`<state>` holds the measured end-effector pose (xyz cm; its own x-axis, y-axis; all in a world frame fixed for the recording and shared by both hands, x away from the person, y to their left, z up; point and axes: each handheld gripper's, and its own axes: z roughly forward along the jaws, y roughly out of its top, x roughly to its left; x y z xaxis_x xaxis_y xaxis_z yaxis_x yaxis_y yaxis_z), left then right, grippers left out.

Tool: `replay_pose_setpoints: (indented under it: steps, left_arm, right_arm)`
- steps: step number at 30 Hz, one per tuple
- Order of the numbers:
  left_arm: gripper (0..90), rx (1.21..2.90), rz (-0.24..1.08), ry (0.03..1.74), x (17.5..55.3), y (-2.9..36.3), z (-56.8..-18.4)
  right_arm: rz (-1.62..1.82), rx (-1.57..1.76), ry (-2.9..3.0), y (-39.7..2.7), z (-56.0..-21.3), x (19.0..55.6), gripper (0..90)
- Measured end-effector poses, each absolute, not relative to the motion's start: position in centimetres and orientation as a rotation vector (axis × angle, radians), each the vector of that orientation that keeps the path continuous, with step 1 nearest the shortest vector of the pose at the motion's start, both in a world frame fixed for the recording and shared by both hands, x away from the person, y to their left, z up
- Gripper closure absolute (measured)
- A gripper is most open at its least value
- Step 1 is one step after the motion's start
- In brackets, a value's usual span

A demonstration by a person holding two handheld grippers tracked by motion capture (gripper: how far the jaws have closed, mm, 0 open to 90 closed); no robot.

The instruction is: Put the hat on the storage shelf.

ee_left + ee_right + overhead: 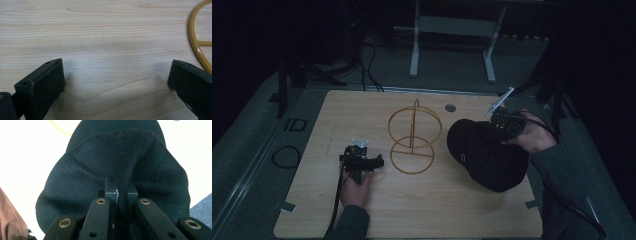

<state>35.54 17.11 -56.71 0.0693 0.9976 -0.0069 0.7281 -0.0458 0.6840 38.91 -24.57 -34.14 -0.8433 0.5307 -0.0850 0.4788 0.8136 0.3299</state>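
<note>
My right gripper (501,123) has its jaws pinched almost fully together on a raised fold of the black fabric baseball cap (487,155), which lies on the right part of the light wooden surface (427,210); in the right gripper view the fold (130,170) stands between the jaws. My left gripper (362,159) hangs just over bare wood with its jaws spread wide, holding nothing, beside the yellow wire hoop stand (413,141) at the centre.
</note>
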Motion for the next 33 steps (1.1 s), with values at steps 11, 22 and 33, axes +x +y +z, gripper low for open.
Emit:
replay_pose_setpoints:
  steps: [11, 22, 33]
  left_arm:
    - [0.7, 1.834, 0.669, 1.710, 35.6, 17.1, -56.7]
    - [0.7, 1.833, 0.669, 1.712, 35.6, 17.1, -56.7]
    - [0.7, 1.833, 0.669, 1.712, 35.6, 17.1, -56.7]
  right_arm:
    - [0.498, 0.788, 2.810, -25.0, -33.1, 39.2, 86.2]
    - [0.591, 0.762, 2.747, -25.1, -31.5, 39.0, 86.3]
    - [0.704, 0.762, 2.673, -25.4, -31.0, 39.0, 86.3]
